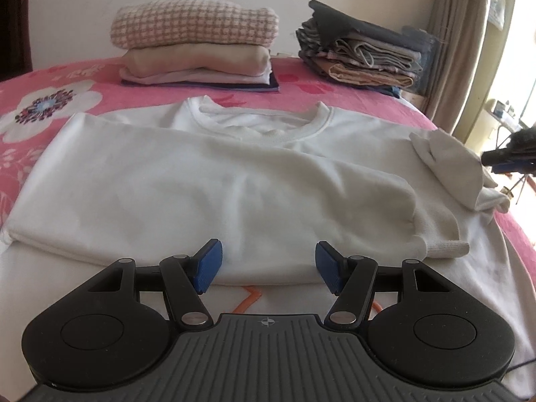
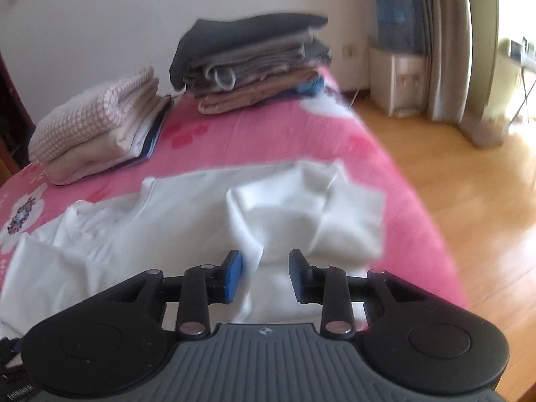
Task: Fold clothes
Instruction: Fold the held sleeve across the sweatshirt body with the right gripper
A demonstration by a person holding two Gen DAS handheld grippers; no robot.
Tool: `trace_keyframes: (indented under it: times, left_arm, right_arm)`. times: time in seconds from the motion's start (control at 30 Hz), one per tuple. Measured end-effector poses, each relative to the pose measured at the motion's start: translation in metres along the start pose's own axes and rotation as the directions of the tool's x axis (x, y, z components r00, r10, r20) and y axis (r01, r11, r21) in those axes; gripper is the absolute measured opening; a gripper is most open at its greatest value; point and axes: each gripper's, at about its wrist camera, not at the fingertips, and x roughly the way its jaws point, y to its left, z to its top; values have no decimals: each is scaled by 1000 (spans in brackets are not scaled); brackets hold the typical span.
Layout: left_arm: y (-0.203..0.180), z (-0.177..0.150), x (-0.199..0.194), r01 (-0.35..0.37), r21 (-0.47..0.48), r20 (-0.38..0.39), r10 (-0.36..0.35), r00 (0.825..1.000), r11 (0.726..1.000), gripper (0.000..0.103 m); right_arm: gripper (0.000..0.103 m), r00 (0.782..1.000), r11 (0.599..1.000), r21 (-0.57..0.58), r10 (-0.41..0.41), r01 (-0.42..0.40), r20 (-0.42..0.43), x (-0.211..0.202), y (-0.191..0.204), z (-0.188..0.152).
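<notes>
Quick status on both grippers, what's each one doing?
Left gripper: open, holding nothing.
Right gripper: open, nothing gripped, white sweatshirt beneath.

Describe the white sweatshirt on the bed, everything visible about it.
The white sweatshirt lies spread flat on the pink floral bedspread, its ribbed round collar toward the wall. It looks like soft, thick knit. One sleeve is folded across the chest, its ribbed cuff near the other side. The other sleeve lies crumpled by the bed's edge. Neither hand-held gripper touches it.
</notes>
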Motion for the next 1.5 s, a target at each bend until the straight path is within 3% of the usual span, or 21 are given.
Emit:
trace_keyframes:
  times: [0.13, 0.23, 0.27, 0.33, 0.37, 0.5, 0.57, 0.6, 0.63, 0.73, 0.8, 0.93, 1.03, 1.1, 1.2, 1.3, 1.33, 1.4, 1.5]
  left_arm:
    - [2, 0, -1, 3, -9, 2, -2, 1000, 1000, 62]
    - [3, 0, -2, 1, -8, 2, -1, 1000, 1000, 62]
    - [3, 0, -1, 0, -7, 1, 0, 1000, 1000, 62]
    - [2, -1, -1, -5, -4, -2, 5, 1000, 1000, 62]
    - [2, -1, -1, -8, -3, -4, 8, 1000, 1000, 62]
    - [0, -2, -2, -19, 2, -5, 19, 1000, 1000, 62]
    - [1, -2, -2, -24, 2, -8, 24, 1000, 1000, 62]
    - [1, -2, -1, -27, 2, -9, 27, 1000, 1000, 62]
    - [2, -3, -1, -29, 1, -10, 29, 1000, 1000, 62]
    - [3, -4, -1, -34, 1, -11, 34, 999, 999, 62]
    - [3, -5, 0, -36, 3, -12, 36, 999, 999, 62]
    - [1, -5, 2, -44, 15, -12, 44, 999, 999, 62]
    - [0, -5, 3, -44, 23, -11, 44, 999, 999, 63]
    - [1, -5, 3, -43, 23, -11, 43, 999, 999, 63]
    - [1, -5, 3, -44, 16, -9, 45, 999, 999, 63]
    - [1, -5, 4, -49, 6, -7, 49, 999, 999, 63]
    - [0, -5, 4, -50, 6, -6, 51, 999, 999, 63]
    - [0, -5, 4, -52, 8, -6, 52, 999, 999, 63]
    - [0, -5, 3, -52, 3, -8, 52, 999, 999, 63]
  right_arm:
    - [34, 988, 985, 117, -133, 123, 77, -11, -16, 11]
    - [35, 988, 982, 174, -89, 66, 125, -21, -25, 6]
    - [37, 992, 987, 158, -45, 26, 120, -20, -22, 4]
    - [54, 995, 997, 77, 25, -32, 93, -16, -8, 0]
    - [58, 996, 998, 19, 50, -52, 70, -13, 2, -2]
    - [60, 997, 979, -192, 74, -75, -12, 14, 44, -15]
    - [47, 999, 967, -249, 41, -48, -33, 31, 54, -19]
    - [12, 998, 964, -260, 45, -56, -47, 41, 55, -18]
    - [3, 998, 968, -243, 53, -60, -38, 43, 50, -15]
    - [3, 992, 997, -40, 73, -69, 100, 28, 14, -1]
    - [3, 982, 987, 149, 25, -54, 188, 16, -23, 6]
    - [3, 986, 922, 385, -92, 31, 141, 23, -87, -7]
    - [6, 997, 906, 421, -65, 38, 51, 34, -110, -24]
    - [11, 997, 905, 424, -57, 30, 50, 26, -114, -32]
    - [37, 993, 891, 453, -86, 40, 81, -1, -112, -37]
    - [38, 977, 902, 430, -112, 24, 180, -29, -98, -41]
    - [38, 973, 910, 414, -102, 6, 209, -38, -91, -43]
    - [38, 975, 931, 354, 6, -86, 222, -47, -69, -48]
    - [38, 968, 944, 220, 231, -247, 95, -33, -26, -50]
